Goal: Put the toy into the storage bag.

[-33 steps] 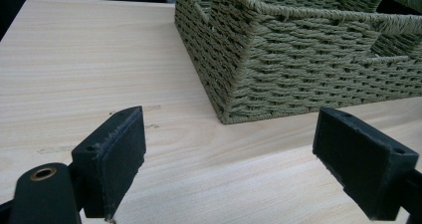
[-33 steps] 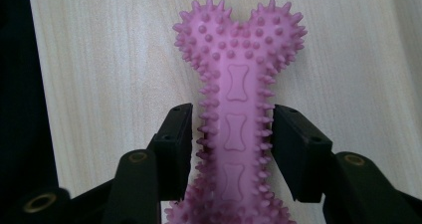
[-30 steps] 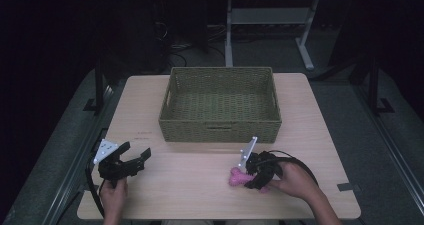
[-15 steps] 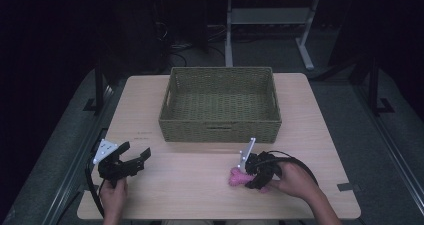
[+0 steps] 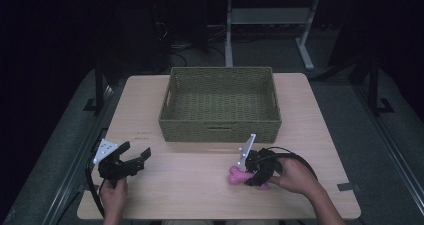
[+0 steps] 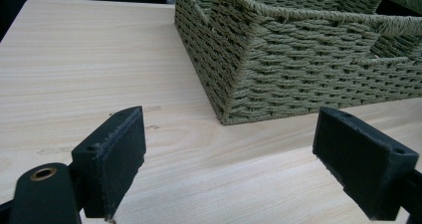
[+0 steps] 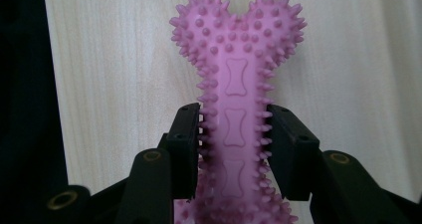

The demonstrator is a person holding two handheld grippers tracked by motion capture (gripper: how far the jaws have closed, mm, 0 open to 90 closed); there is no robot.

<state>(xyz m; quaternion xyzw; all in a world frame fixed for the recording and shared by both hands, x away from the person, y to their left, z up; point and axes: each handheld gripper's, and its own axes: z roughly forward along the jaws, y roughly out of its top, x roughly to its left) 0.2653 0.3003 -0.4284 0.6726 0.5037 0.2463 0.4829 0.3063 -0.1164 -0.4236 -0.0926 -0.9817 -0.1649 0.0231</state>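
A pink spiked bone toy (image 7: 238, 99) lies on the light wooden table (image 5: 200, 190) at the front right, seen in the high view as a pink bone toy (image 5: 236, 176). My right gripper (image 7: 234, 134) is shut on the bone's shaft, both pads pressing its sides; in the high view the right gripper (image 5: 250, 171) points left, held by a hand. My left gripper (image 5: 136, 157) sits at the front left, open with nothing between its pads (image 6: 117, 149). A green woven basket (image 5: 220, 131) stands at the table's middle back and looks empty.
The basket's near corner (image 6: 234, 109) faces the left gripper, with bare table in between. A black cable (image 5: 295, 157) loops beside the right hand. Dark floor and a desk frame (image 5: 305, 50) lie beyond the table's far edge.
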